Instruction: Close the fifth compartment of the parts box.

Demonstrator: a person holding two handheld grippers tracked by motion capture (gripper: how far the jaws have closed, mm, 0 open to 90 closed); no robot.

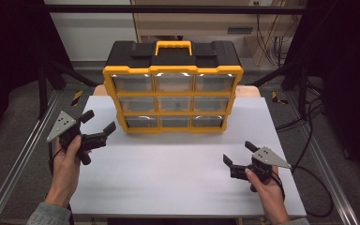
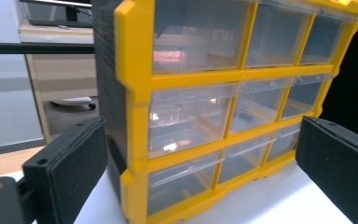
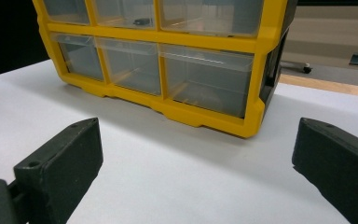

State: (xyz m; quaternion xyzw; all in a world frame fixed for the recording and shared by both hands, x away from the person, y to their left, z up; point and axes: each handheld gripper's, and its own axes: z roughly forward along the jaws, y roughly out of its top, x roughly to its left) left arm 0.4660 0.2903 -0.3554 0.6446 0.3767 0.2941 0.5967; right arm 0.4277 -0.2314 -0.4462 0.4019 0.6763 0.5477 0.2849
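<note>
Organizer (image 1: 173,89), yellow-framed with nine clear drawers, stands upright at the table's (image 1: 178,178) far edge. Left gripper (image 1: 98,123), jaws spread wide and empty, sits just beside its lower left corner; right gripper (image 1: 238,153), likewise agape, rests well apart, front right.

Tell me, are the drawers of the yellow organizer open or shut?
Shut. All nine clear drawers sit flush inside the yellow frame; none sticks out toward the open left gripper or right gripper.

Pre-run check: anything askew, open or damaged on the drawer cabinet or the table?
Nothing stands out. The drawer cabinet stands upright and square on the table, all nine drawers shut. Left gripper and right gripper are open, clear of it.
</note>
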